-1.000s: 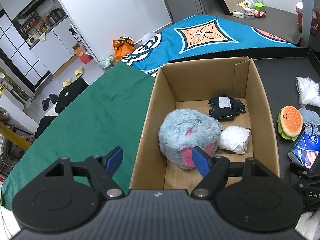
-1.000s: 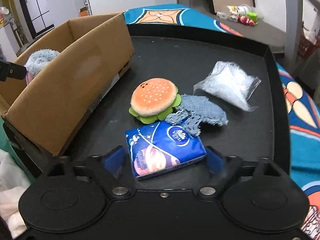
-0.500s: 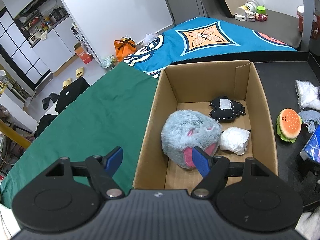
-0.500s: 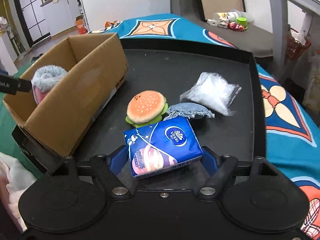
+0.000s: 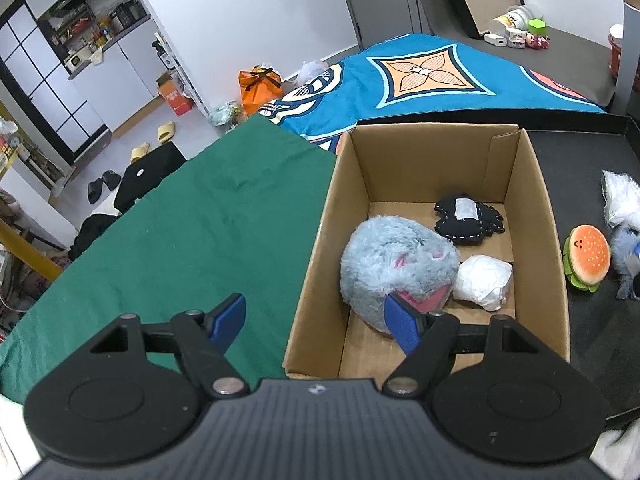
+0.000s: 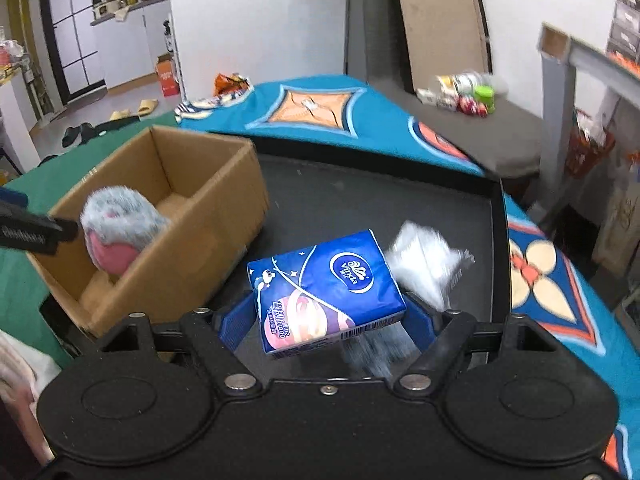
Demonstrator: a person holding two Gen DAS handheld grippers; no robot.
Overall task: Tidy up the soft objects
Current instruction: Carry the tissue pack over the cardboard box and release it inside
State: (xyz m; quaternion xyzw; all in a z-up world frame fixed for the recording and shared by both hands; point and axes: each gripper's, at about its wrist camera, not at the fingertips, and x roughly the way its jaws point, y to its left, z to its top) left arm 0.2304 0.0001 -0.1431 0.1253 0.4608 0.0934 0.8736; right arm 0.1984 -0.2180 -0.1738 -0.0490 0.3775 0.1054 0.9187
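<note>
My right gripper [image 6: 330, 314] is clamped on a blue tissue pack [image 6: 326, 290], both blue pads pressed against its sides, and the pack is lifted clear of the black tray [image 6: 360, 200]. Behind the pack a clear plastic bag of white stuffing [image 6: 424, 264] lies on the tray, blurred in this view. My left gripper [image 5: 316, 316] stands wide and holds nothing, poised above the near left wall of the cardboard box [image 5: 536, 216]. Inside the box I note a grey-blue furry plush with pink patches [image 5: 396, 264], a white wrapped bundle [image 5: 484, 282] touching it, and a black stitched pouch [image 5: 468, 220] near the far wall. On the tray just beside the box sits a burger plush [image 5: 588, 258], with a blue-grey fuzzy item [image 5: 626, 252] touching it. The box's left side rests on a green cloth [image 5: 200, 232].
</note>
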